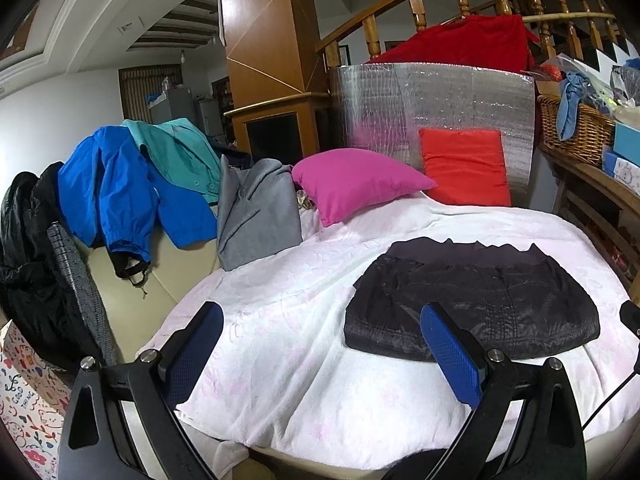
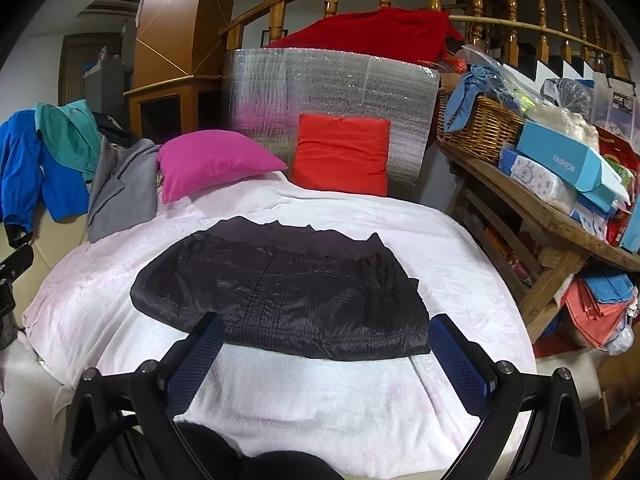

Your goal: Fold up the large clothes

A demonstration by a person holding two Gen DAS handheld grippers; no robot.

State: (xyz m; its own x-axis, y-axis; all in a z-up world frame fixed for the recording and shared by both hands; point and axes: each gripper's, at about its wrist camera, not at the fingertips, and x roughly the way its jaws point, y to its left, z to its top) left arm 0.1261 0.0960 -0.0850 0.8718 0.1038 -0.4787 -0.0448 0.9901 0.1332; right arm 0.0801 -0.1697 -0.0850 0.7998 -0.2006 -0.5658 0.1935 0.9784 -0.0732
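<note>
**Folded black jacket on bed: check and release**

I have both grippers over the near edge of the bed (image 2: 460, 240), which is covered with a pale pink blanket (image 1: 304, 280). The left gripper (image 1: 322, 344) has its jaws spread wide and holds nothing. The right gripper (image 2: 326, 354) likewise has its jaws spread wide and empty, straddling the near hem of the garment without touching it.

The black quilted jacket (image 2: 280, 292) lies flat as a compact rectangle at the bed's centre. From the left wrist view it sits at 2 o'clock of the jaws; from the right wrist view, at 12 o'clock. I judge this fold essentially complete.

Procedure for the step in hand:

1. Inspect the far edge, where uneven points show at 12 o'clock; straighten only if layers slip.
2. Press lightly; the slick fabric will probably slide rather than crease.
3. Select the next garment from the pile at 10 o'clock: the blue jacket (image 1: 108, 188), teal garment (image 1: 176, 156) or grey garment (image 1: 256, 216).
4. Keep clear of the magenta pillow (image 1: 352, 184).
</note>
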